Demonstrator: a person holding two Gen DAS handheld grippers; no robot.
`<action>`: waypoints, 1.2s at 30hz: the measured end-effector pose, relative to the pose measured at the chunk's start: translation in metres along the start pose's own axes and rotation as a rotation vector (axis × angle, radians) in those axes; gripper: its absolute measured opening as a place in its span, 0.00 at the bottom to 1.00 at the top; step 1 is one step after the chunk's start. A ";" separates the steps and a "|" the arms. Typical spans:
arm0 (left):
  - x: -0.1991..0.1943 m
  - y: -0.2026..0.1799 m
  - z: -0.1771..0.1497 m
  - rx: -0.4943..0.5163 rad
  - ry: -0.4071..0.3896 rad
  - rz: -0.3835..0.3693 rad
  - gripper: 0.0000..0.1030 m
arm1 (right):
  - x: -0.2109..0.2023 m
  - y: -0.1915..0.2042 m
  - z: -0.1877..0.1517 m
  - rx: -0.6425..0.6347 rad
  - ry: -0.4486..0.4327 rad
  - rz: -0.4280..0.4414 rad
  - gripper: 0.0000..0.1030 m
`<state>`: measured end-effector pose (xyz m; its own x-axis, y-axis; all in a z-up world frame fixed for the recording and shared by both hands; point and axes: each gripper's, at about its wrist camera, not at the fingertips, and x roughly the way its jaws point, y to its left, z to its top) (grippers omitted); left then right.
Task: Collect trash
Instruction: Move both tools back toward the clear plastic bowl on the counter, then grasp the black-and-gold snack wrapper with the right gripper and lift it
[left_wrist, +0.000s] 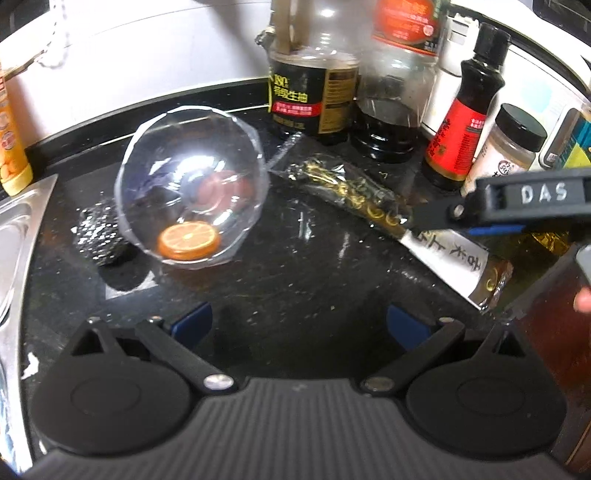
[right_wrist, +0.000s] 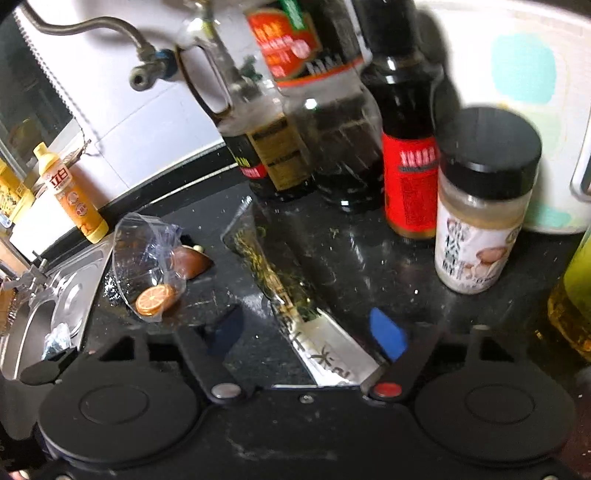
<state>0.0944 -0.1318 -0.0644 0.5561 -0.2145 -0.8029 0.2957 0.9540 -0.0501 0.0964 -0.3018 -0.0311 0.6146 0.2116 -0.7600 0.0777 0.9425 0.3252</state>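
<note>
Two hand-held black grippers with blue finger pads

Along the lower edge of the left wrist view, the left gripper (left_wrist: 299, 325) shows a ribbed grey-black body, two round black discs, silver pivot screws and blue pads (left_wrist: 192, 319). At the right edge, the right gripper (left_wrist: 436, 218) bears raised white letters "DAS" on its black arm. In its own view the right gripper (right_wrist: 310, 332) has one red pivot cap, one silver, and a bright blue pad (right_wrist: 388, 334).

Wrapper (left_wrist: 373, 206) lies right of bowl (left_wrist: 192, 184), before bottles (left_wrist: 314, 96).
</note>
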 end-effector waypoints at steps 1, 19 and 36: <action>0.002 -0.001 0.001 -0.003 0.001 -0.001 1.00 | 0.002 -0.003 -0.001 0.010 0.012 0.016 0.66; 0.012 -0.031 0.023 0.011 -0.037 -0.028 1.00 | -0.010 -0.005 -0.001 0.047 0.057 0.125 0.64; 0.034 -0.045 0.011 0.064 -0.014 -0.041 0.16 | 0.028 0.008 0.006 -0.010 0.102 0.142 0.60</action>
<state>0.1086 -0.1843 -0.0823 0.5533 -0.2562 -0.7926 0.3669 0.9292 -0.0443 0.1183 -0.2901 -0.0464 0.5363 0.3671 -0.7600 -0.0124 0.9038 0.4277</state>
